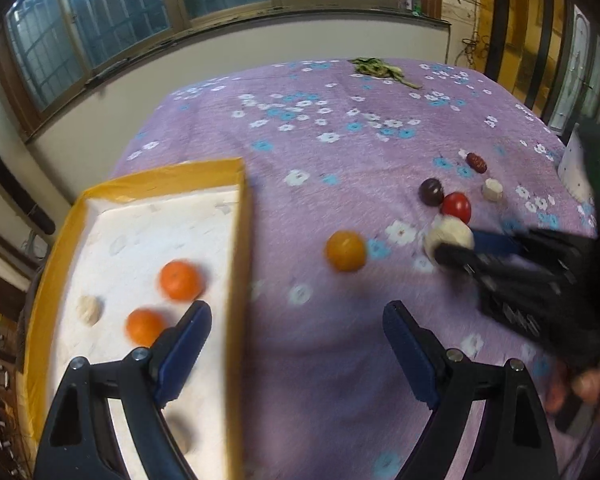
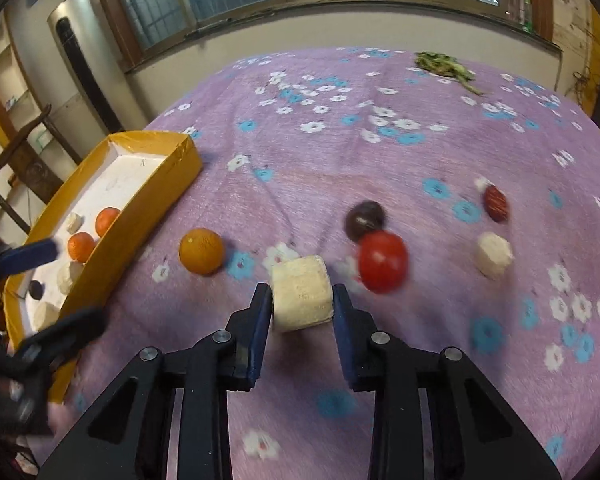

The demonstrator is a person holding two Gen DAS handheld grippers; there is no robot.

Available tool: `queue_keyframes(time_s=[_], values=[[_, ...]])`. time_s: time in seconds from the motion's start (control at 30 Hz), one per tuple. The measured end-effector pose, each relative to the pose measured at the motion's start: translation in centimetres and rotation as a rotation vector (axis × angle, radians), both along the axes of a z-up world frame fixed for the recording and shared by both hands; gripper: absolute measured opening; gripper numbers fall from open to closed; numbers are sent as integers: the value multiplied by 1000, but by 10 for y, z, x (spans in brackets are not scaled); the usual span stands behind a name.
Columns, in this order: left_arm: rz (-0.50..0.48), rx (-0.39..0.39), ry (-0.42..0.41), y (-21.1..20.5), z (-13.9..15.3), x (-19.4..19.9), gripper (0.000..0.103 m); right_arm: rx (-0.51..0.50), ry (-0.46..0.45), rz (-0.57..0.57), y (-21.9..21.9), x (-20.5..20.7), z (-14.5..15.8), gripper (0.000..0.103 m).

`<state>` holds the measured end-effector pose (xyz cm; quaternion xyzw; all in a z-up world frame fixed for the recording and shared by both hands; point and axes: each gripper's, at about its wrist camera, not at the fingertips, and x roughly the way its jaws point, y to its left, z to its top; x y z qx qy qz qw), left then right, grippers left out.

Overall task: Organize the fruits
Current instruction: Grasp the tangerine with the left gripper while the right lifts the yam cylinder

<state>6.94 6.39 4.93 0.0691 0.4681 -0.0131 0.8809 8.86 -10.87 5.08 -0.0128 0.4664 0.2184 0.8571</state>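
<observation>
On table, yellow tray holds approx 2 oranges + some pale pieces; right tongs grip pale chunk, left tongs wide/empty; approx 5 fruits left on cloth.

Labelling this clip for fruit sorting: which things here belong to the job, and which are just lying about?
Job:
yellow tray
loose orange
red tomato
dark plum
red date
pale chunk, clamped in right gripper
left gripper, open

Lying about:
green leaves
flowered cloth

1. The cloth is purple with white and blue flowers.
2. The tray is yellow outside, white inside.
3. The tomato is red.
4. The pads are blue.
</observation>
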Motion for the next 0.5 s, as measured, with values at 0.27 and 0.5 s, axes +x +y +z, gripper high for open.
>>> queue_keyframes(time_s=[0.27,0.5], values=[[-47,-47,69,-21,-28,53,65,24,-22,-56,-40,-17,14,29],[-56,-124,93,-16,-40,58,35,24,-25,-58,-40,-19,12,29]])
